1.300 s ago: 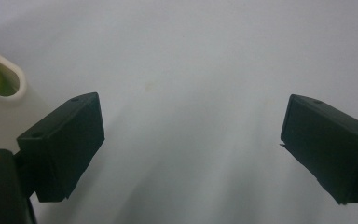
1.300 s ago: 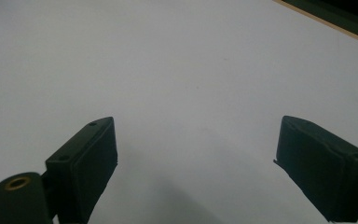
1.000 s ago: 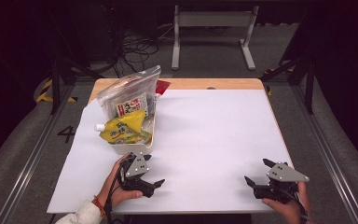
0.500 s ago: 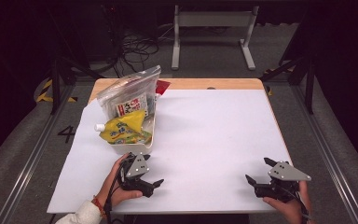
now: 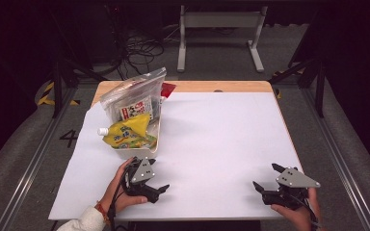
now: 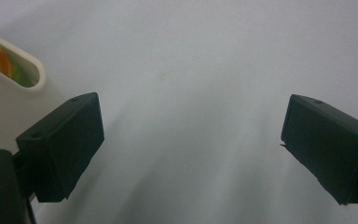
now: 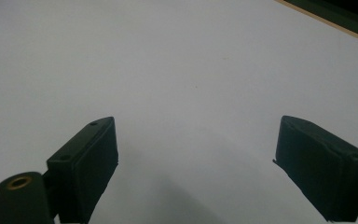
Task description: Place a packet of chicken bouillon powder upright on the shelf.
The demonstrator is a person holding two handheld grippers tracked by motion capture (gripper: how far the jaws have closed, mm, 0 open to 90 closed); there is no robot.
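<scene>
My left gripper [image 5: 159, 176] rests low on the white table sheet [image 5: 212, 139], held by a hand just in front of a white tub [image 5: 156, 142]. Its jaws are spread wide with nothing between them. In the left gripper view the left gripper [image 6: 191, 121] stands open over bare sheet, with the tub's rim [image 6: 30, 70] at the upper left. My right gripper [image 5: 266, 176] sits near the front right corner, also open and holding nothing. In its own view the right gripper [image 7: 196, 135] faces plain white sheet.
The tub holds a yellow pouch [image 5: 125, 134] with a white cap, a clear bag of packets [image 5: 136, 101] standing behind it, and a red item [image 5: 167, 88]. The wooden table edge [image 5: 212, 86] runs along the back. A metal frame [image 5: 219, 21] stands on the floor beyond.
</scene>
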